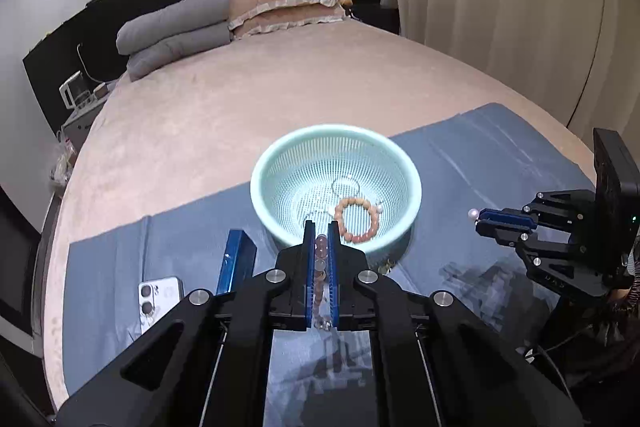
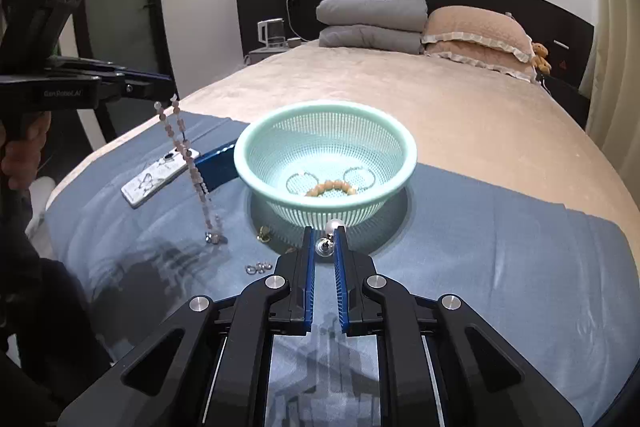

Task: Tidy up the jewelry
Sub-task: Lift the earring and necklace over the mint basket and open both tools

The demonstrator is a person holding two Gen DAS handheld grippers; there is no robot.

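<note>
A mint-green mesh basket (image 1: pixel 276 163) (image 2: pixel 400 163) stands on a blue cloth (image 1: pixel 500 163) (image 2: pixel 500 239) on the bed. It holds a tan bead bracelet (image 1: pixel 357 219) (image 2: pixel 331 187) and thin hoop rings (image 2: pixel 360 177). My left gripper (image 1: pixel 321 227) (image 2: pixel 170 83) is shut on a pink bead necklace (image 1: pixel 320 267) (image 2: pixel 192 163), which hangs down to the cloth left of the basket. My right gripper (image 2: pixel 324 233) (image 1: pixel 478 219) is shut on a pearl earring (image 2: pixel 334 226) (image 1: pixel 473 214) just in front of the basket.
A white phone (image 2: pixel 156 179) (image 1: pixel 158 301) and a blue box (image 2: pixel 216 163) (image 1: pixel 236 263) lie left of the basket. Small gold pieces (image 2: pixel 264 233) and small silver rings (image 2: pixel 258 267) lie on the cloth. Pillows (image 2: pixel 476 31) are at the headboard.
</note>
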